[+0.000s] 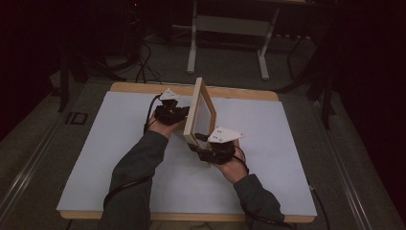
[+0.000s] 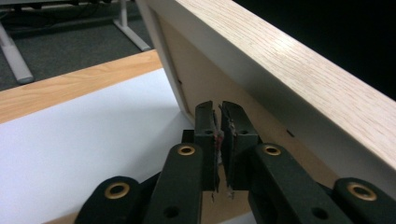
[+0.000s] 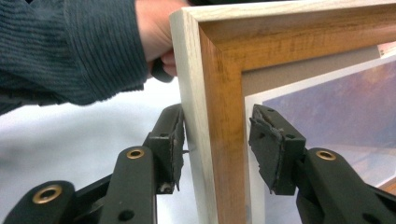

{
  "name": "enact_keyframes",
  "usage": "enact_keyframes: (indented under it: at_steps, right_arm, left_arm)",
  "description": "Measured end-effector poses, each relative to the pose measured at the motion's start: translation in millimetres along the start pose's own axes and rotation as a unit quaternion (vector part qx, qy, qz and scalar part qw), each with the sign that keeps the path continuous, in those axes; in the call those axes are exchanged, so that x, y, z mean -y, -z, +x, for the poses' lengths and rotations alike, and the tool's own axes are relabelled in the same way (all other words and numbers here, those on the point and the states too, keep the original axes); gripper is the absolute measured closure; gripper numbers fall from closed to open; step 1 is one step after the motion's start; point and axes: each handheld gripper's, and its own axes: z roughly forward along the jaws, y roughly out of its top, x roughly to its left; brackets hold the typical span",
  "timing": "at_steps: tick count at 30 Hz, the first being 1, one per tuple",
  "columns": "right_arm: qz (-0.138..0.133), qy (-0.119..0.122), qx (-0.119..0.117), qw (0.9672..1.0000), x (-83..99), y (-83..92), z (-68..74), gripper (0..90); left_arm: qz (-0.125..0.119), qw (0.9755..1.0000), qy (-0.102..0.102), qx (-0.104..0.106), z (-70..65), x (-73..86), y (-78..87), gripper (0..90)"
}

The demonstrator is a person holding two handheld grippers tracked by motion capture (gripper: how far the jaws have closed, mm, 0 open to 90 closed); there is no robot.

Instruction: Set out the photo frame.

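Observation:
A light wooden picture frame (image 1: 195,112) stands tilted on edge over the white-covered table (image 1: 282,158). My right gripper (image 1: 199,144) holds its near lower corner. In the right gripper view the jaws (image 3: 217,135) straddle the frame's side rail (image 3: 224,84), one pad on the outer side and one on the glazed front. My left gripper (image 1: 182,115) is behind the frame, at its back board (image 2: 215,79). Its jaws (image 2: 219,109) stand almost together with only a thin slit, and I see nothing between them. A sleeve and hand (image 3: 154,28) show beyond the frame.
The table's wooden rim (image 1: 143,87) runs along the far edge. Behind it on the grey carpet stand the white legs of a desk (image 1: 192,48), with cables (image 1: 142,67) to the left. The room around is dark.

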Motion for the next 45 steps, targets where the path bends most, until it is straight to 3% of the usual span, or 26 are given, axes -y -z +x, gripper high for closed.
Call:
enact_keyframes:
  at_steps: [6, 12, 17, 26, 33, 38, 45]
  right_arm:
    - [-0.007, 0.0, 0.005, 1.0, 2.4, 8.7, 0.1, 54.2]
    - [-0.01, 0.003, 0.01, 0.9999, 5.0, 19.1, -2.2, 57.5]
    - [-0.017, 0.002, 0.02, 0.9996, 7.7, 27.1, -6.5, 65.0]
    - [-0.005, -0.01, 0.05, 0.9987, 17.0, 30.2, -12.8, 89.3]
    - [0.005, -0.022, 0.057, 0.9981, 23.9, 29.8, -17.3, 89.7]
    - [0.003, -0.024, 0.059, 0.998, 25.5, 31.4, -20.2, 87.1]
    - [-0.001, -0.027, 0.054, 0.9982, 26.0, 32.6, -21.2, 82.6]
  left_arm:
    - [-0.017, 0.9997, 0.012, -0.011, -0.9, 1.8, 22.5, 77.5]
    - [-0.031, 0.9994, 0.009, -0.015, -7.0, 8.2, 43.1, 68.5]
    - [-0.047, 0.9988, 0.01, -0.004, -13.9, 16.0, 55.6, 62.6]
    - [-0.043, 0.999, 0.013, 0.006, -27.5, 35.2, 68.5, 56.2]
    - [-0.039, 0.9991, 0.014, 0.003, -33.2, 47.7, 75.4, 52.5]
    - [-0.028, 0.9996, 0.004, 0.008, -39.7, 56.1, 80.7, 51.4]
    - [-0.019, 0.9995, -0.004, 0.025, -51.0, 65.5, 84.3, 48.6]
